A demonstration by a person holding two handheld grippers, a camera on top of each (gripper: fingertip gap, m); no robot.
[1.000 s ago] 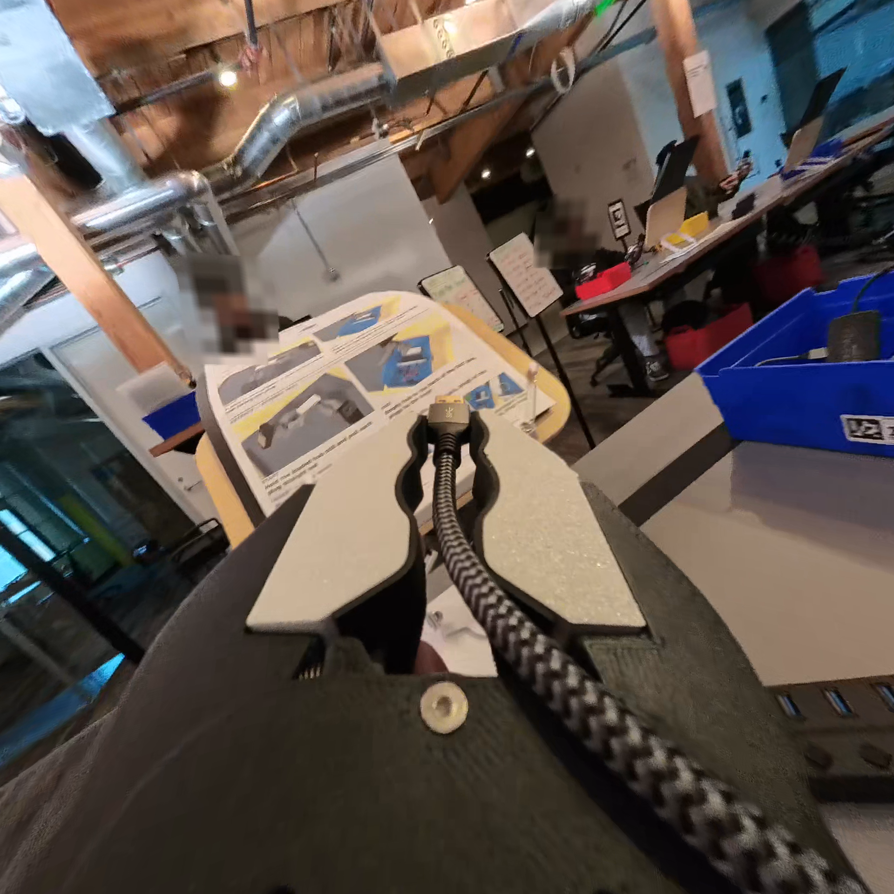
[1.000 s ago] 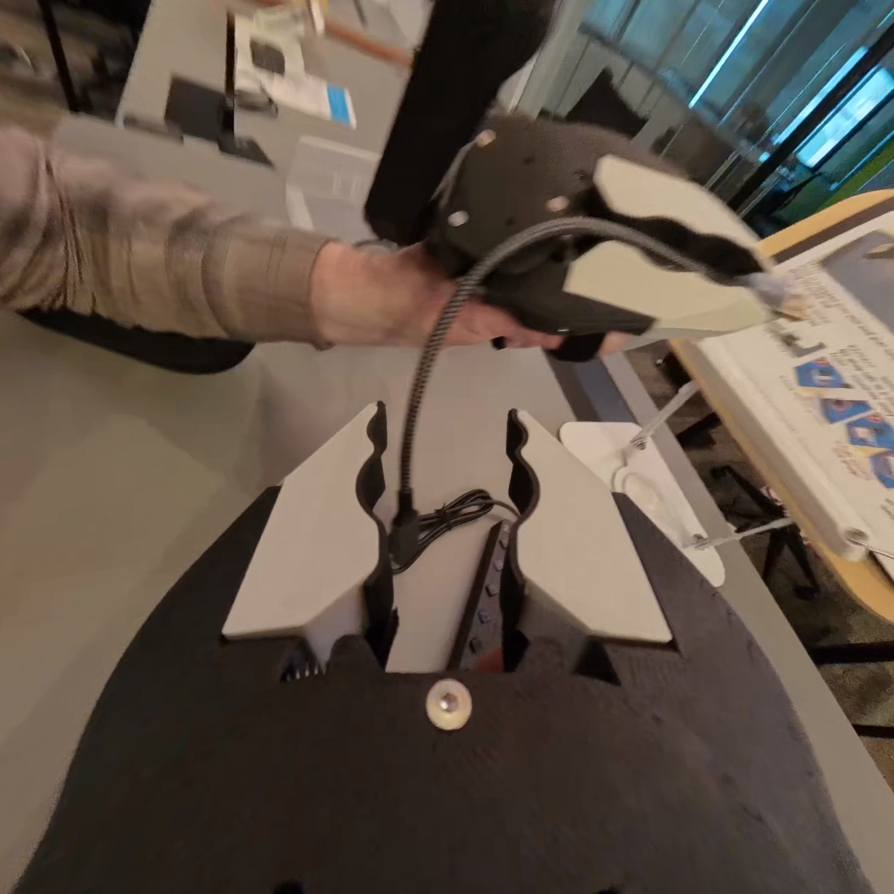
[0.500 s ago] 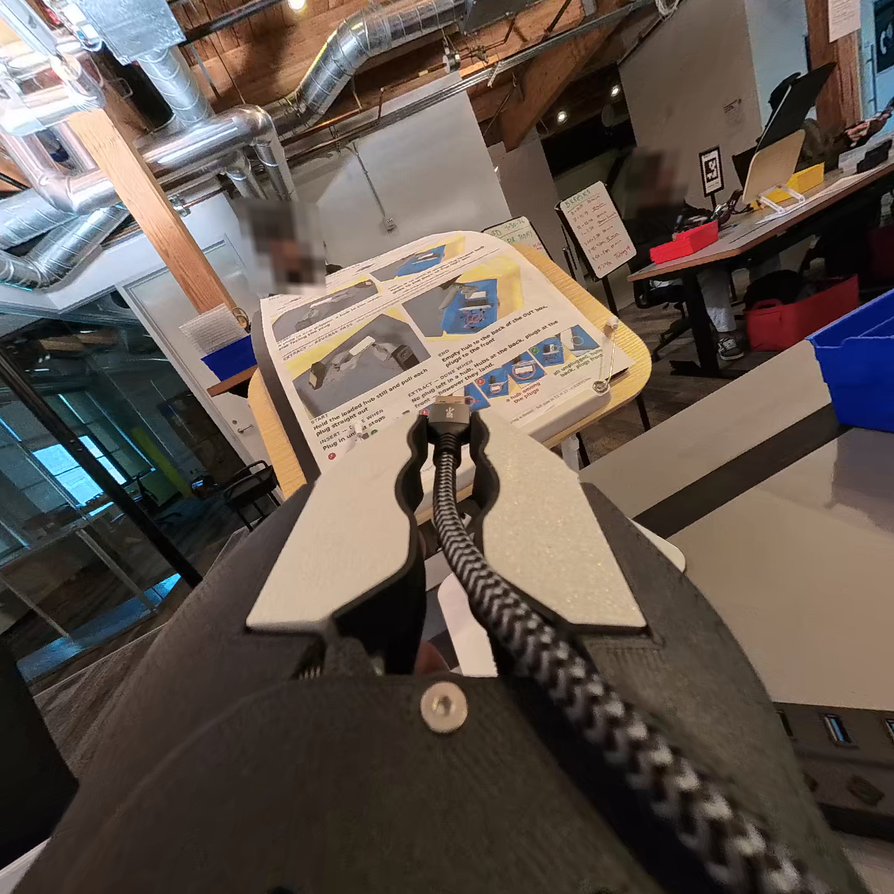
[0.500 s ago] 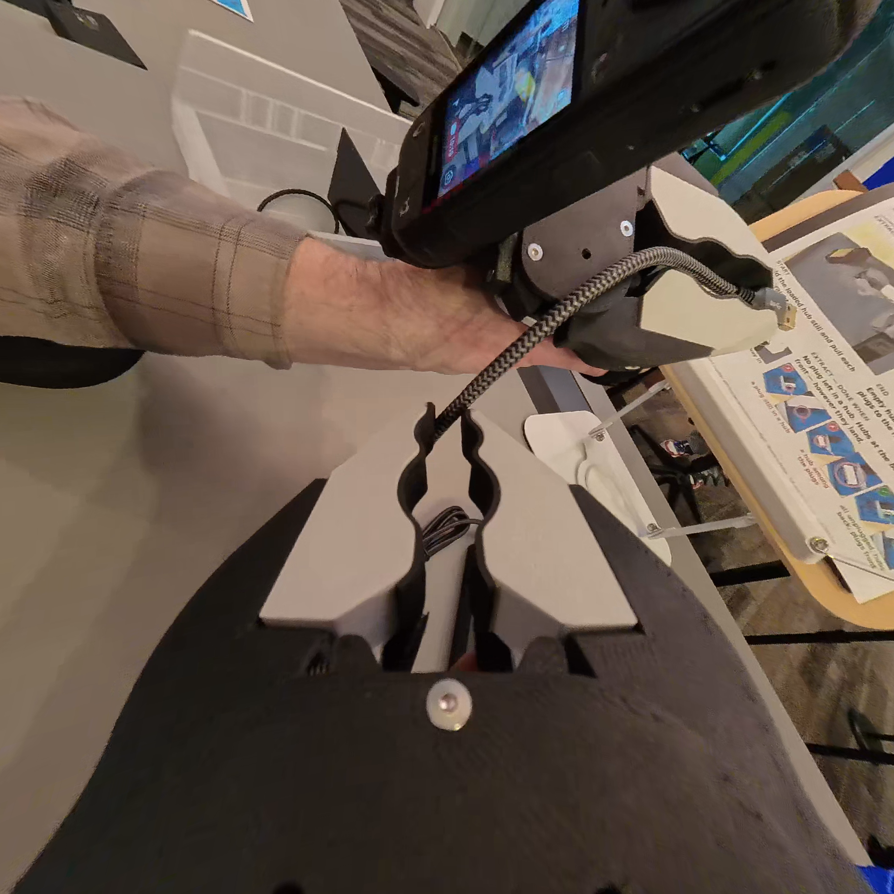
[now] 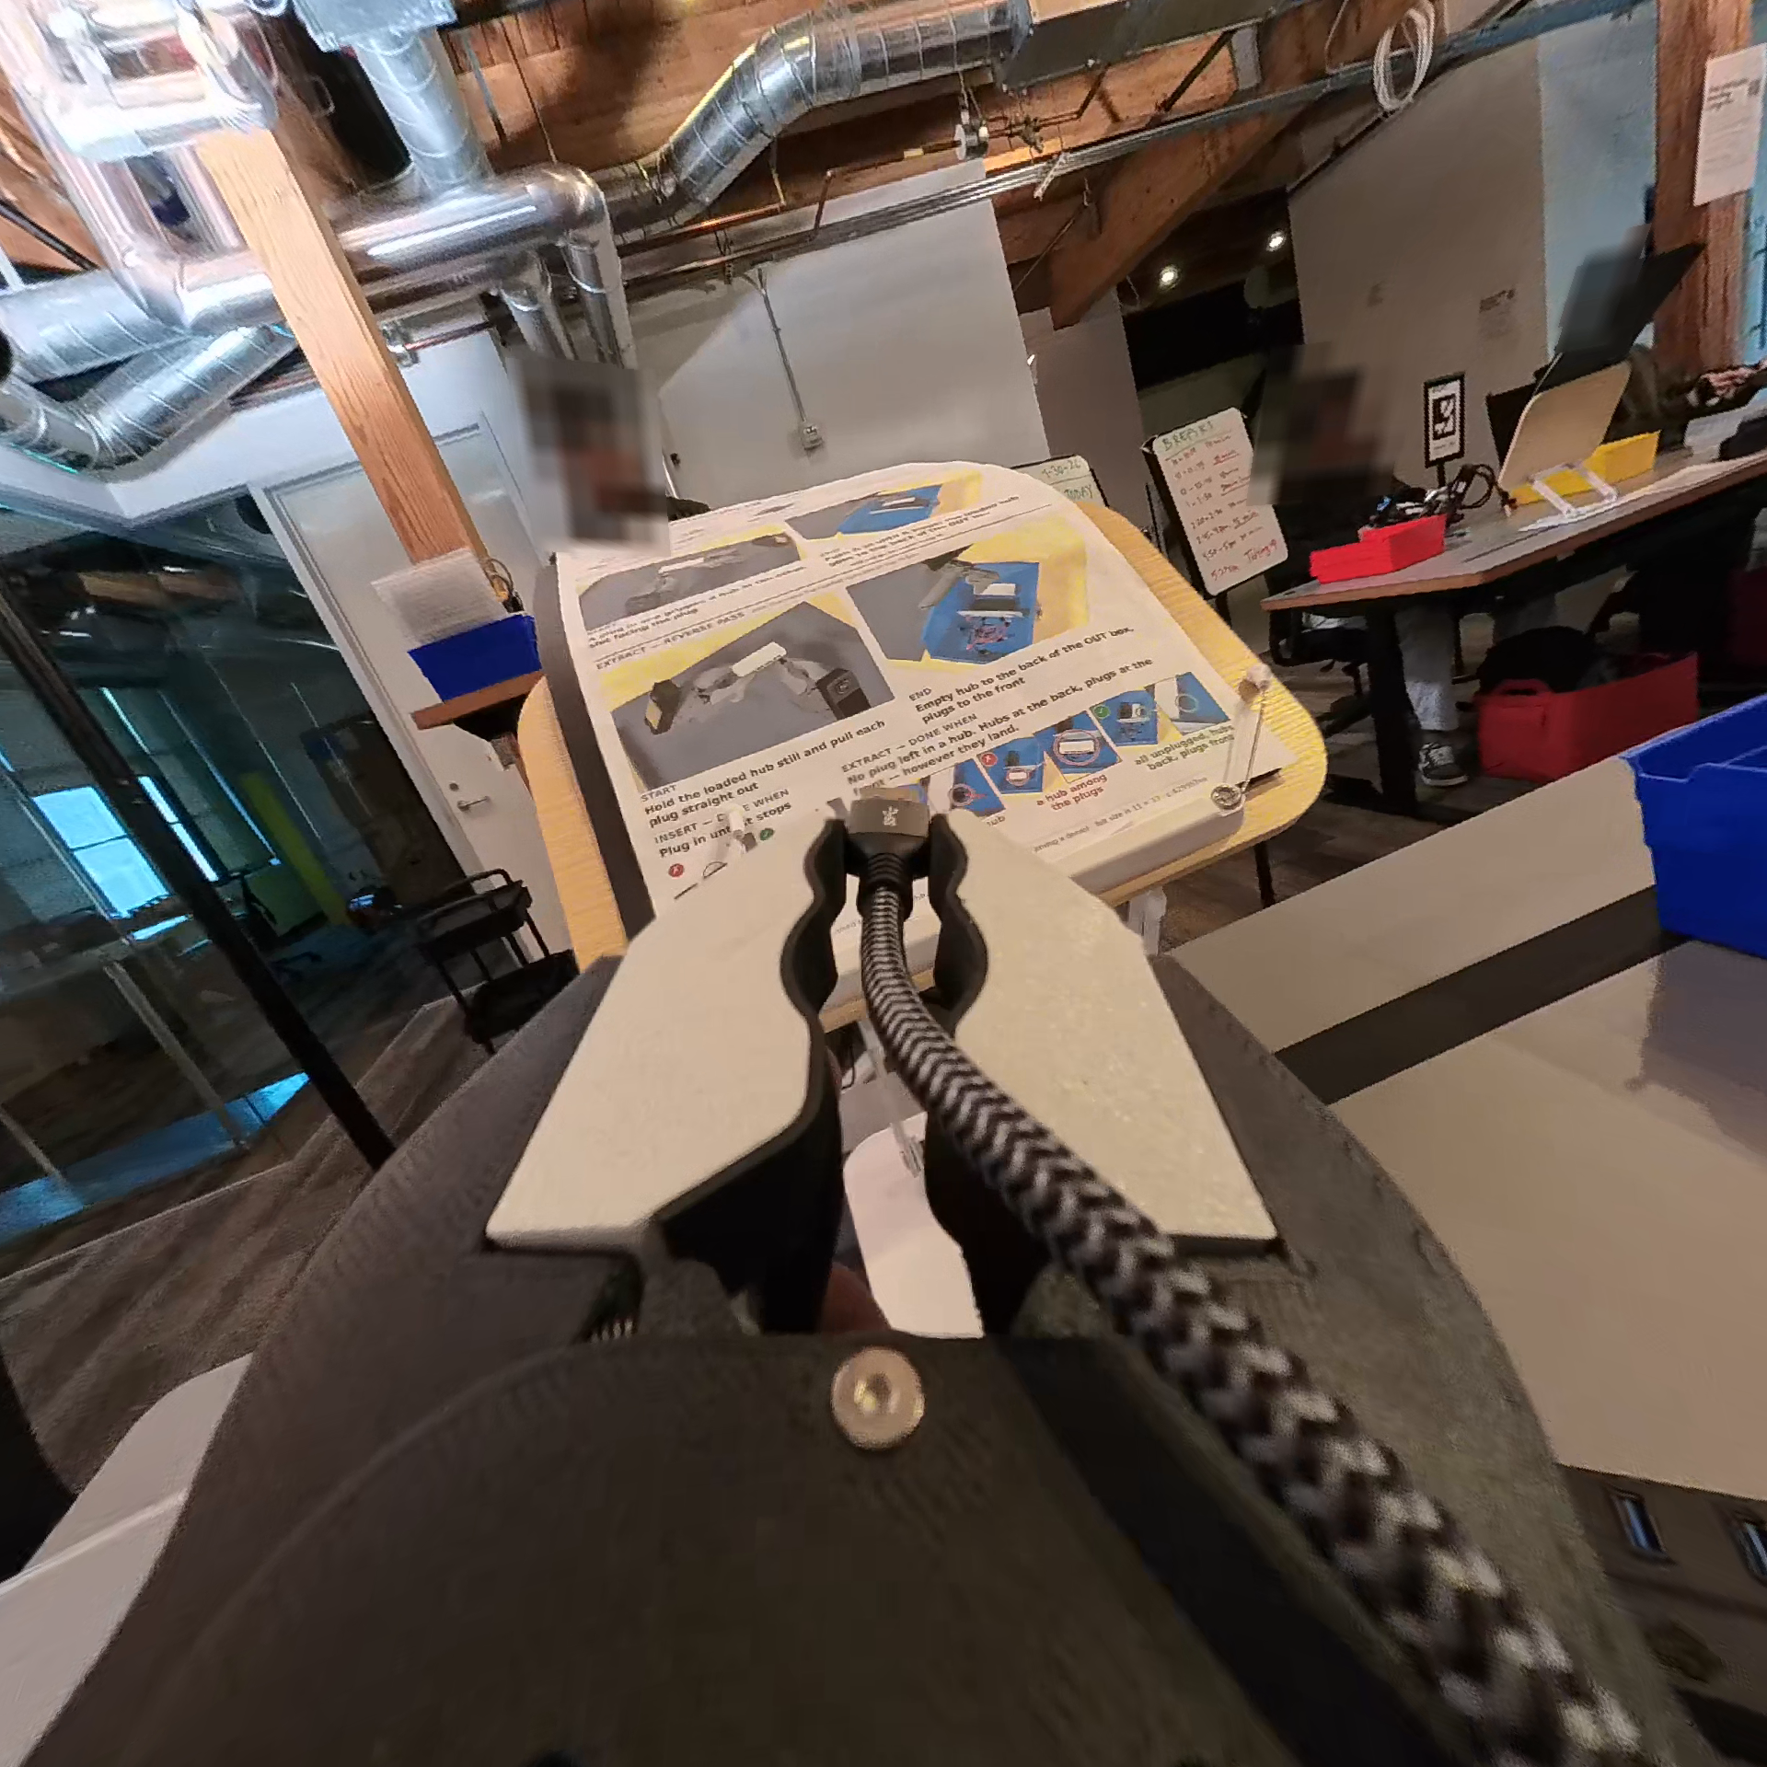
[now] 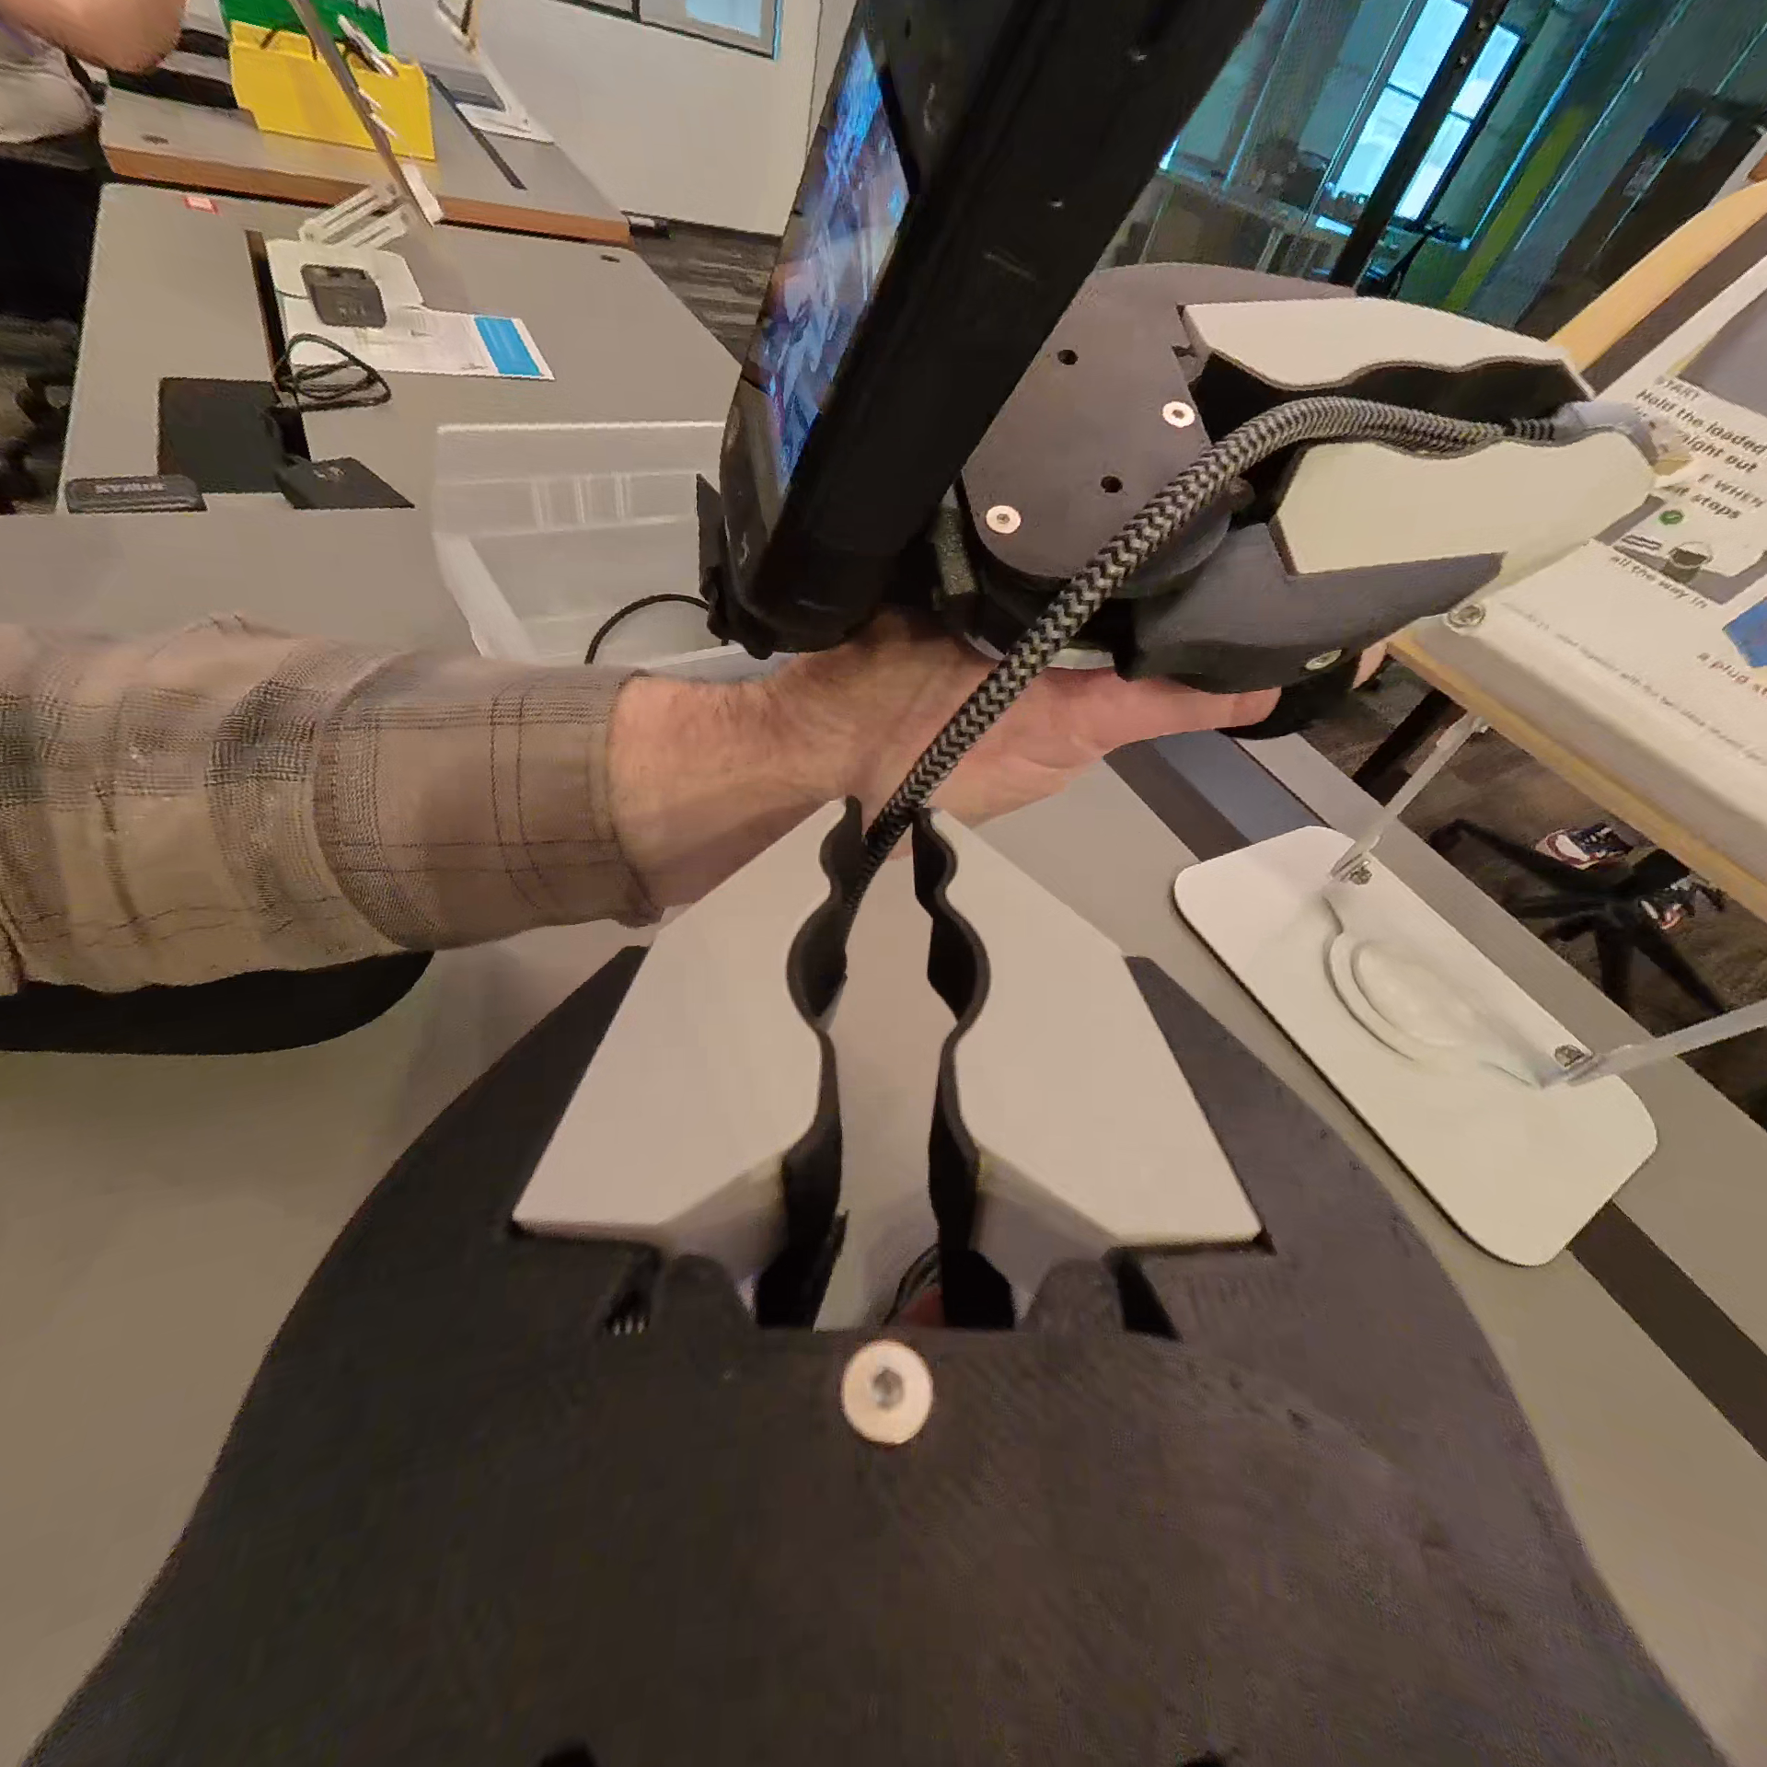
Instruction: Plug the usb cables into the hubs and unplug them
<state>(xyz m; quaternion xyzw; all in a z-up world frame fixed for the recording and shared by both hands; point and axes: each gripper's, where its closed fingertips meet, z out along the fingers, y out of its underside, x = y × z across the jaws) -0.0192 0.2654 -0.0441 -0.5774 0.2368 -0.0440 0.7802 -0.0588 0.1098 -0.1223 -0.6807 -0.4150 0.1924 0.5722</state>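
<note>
My left gripper [image 5: 887, 841] is shut on the plug end of a black-and-white braided USB cable [image 5: 1052, 1147], and the metal plug [image 5: 889, 815] pokes out past the tips. It is held in the air, pointing at an instruction sheet. In the right wrist view the left gripper [image 6: 1616, 440] is up and to the right, and the cable [image 6: 1052, 612] hangs down from it to my right gripper [image 6: 882, 832]. The right gripper's tips are closed on the cable. A dark hub [image 5: 1683, 1578] with blue ports lies on the table at the lower right.
The instruction sheet [image 5: 908, 669] stands on a wooden board past the table edge, on a white stand base [image 6: 1415, 1033]. A blue bin [image 5: 1712, 841] sits at the right. A clear plastic bin [image 6: 574, 516] is behind the person's sleeve [image 6: 382, 784]. The table [image 6: 239, 1195] is grey. The right tips stand about 20 cm off the dark hub [image 5: 1683, 1578].
My right gripper went from wide open over the table to closed on the braided cable and rose. The left gripper kept the plug and swung left, so the blue bin slid right.
</note>
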